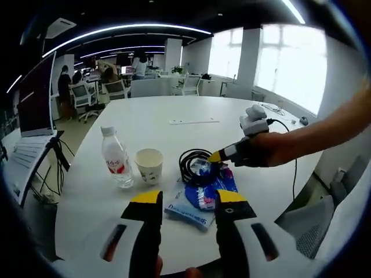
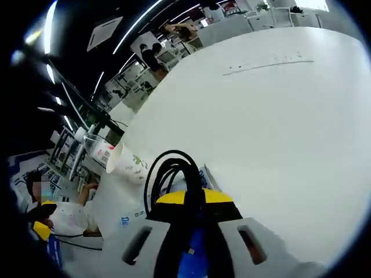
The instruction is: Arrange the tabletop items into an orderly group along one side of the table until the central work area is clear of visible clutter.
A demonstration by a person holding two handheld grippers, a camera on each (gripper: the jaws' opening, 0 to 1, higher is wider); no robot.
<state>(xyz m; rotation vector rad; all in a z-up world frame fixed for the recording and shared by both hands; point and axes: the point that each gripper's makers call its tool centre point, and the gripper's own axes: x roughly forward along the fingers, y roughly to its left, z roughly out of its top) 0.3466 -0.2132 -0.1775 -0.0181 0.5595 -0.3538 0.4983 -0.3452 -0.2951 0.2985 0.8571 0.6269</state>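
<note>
Cable coil (image 2: 174, 174) — right claw (image 2: 194, 200) clamped.

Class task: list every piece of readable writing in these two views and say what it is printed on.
None can be read.
Water bottle red label: too blurred.
Paper cup green print: a pattern, no legible words.
Blue and white packet: dark print, too small.

A white round table (image 1: 174, 116) bears a water bottle (image 1: 116, 157); paper cup (image 1: 149, 166); coiled black cable (image 1: 191, 162); blue packets (image 1: 200, 197).
</note>
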